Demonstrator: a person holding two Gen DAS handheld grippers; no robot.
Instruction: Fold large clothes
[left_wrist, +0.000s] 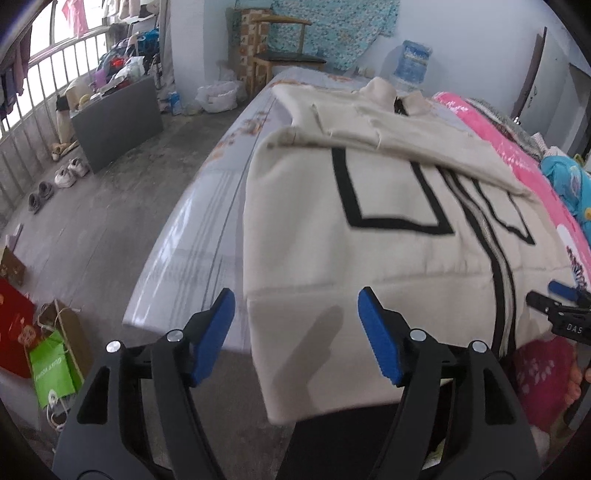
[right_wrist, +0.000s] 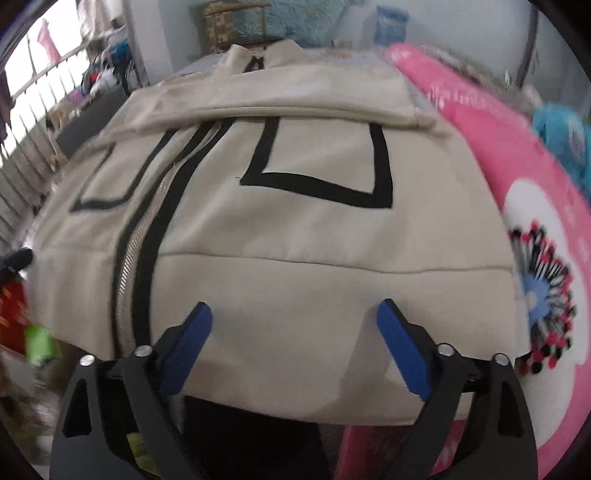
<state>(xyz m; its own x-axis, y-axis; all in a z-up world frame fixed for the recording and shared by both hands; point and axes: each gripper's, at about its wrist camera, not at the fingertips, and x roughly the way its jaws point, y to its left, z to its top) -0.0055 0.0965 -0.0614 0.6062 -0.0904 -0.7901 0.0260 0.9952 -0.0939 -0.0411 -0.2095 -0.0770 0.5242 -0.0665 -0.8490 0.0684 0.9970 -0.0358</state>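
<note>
Cream jacket (left_wrist: 388, 258) is spread on the bed (left_wrist: 207, 221), hem at the near edge, sleeves folded across the chest. Both the left gripper (left_wrist: 295, 332) and right gripper (right_wrist: 293, 343) are held apart, empty. Shoes (left_wrist: 70, 173) are seen only from the left wrist.

— Where's the jacket (left_wrist: 388, 236)?
— Mid-frame, spread on the bed (left_wrist: 207, 206), sleeves folded across its upper part.
— Beside it?
— A blanket (left_wrist: 517, 155) right; floor (left_wrist: 110, 206) and shoes (left_wrist: 70, 173) left; a chair (left_wrist: 284, 48) at top.
</note>
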